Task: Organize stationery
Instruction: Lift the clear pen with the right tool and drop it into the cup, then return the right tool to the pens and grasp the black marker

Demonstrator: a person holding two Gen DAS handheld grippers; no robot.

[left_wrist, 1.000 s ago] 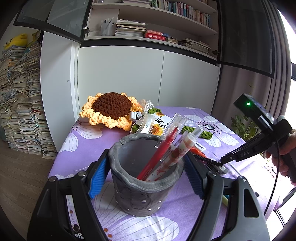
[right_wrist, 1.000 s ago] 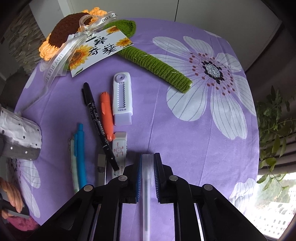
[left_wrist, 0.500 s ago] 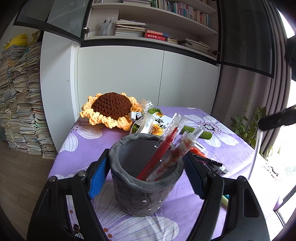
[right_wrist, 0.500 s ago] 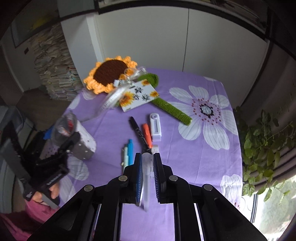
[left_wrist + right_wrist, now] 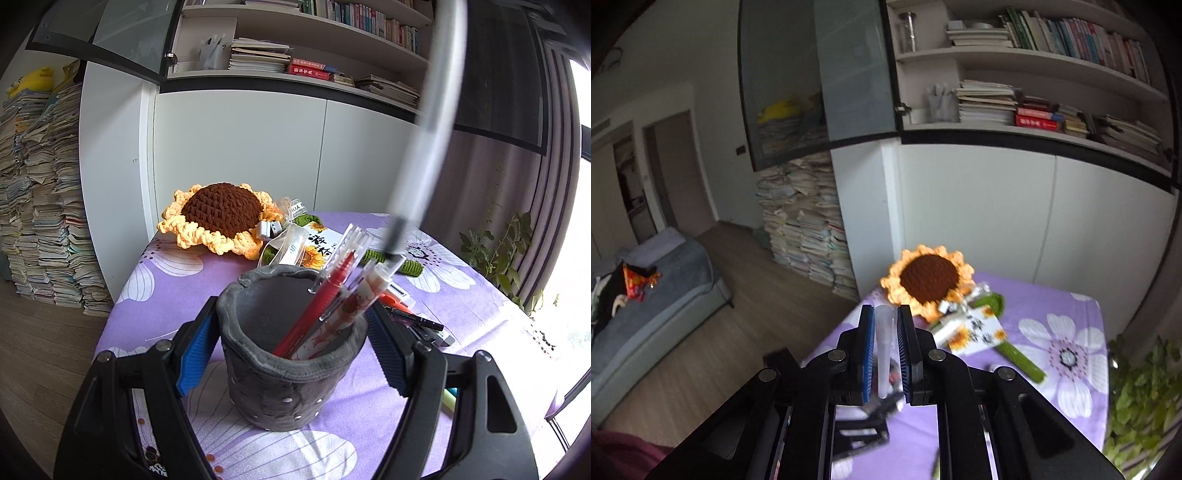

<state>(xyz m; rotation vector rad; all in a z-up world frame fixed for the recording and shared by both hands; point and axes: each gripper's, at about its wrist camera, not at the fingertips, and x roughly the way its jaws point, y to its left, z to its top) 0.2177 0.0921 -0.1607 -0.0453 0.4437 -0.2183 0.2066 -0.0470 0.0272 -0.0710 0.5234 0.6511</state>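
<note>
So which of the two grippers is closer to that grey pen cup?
Left. The left gripper straddles the grey pen cup, one finger on each side. The right gripper is above it, holding a clear pen whose tip points down toward the cup.

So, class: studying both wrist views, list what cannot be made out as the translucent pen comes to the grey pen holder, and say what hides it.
- Translucent pen, left wrist view: motion-blurred, its top cut off by the frame edge.
- Pen holder, right wrist view: hidden behind the right gripper.
- Pen tip: whether it has entered the holder is unclear.
- Loose pens on the table: partly hidden behind the left gripper's finger.
</note>
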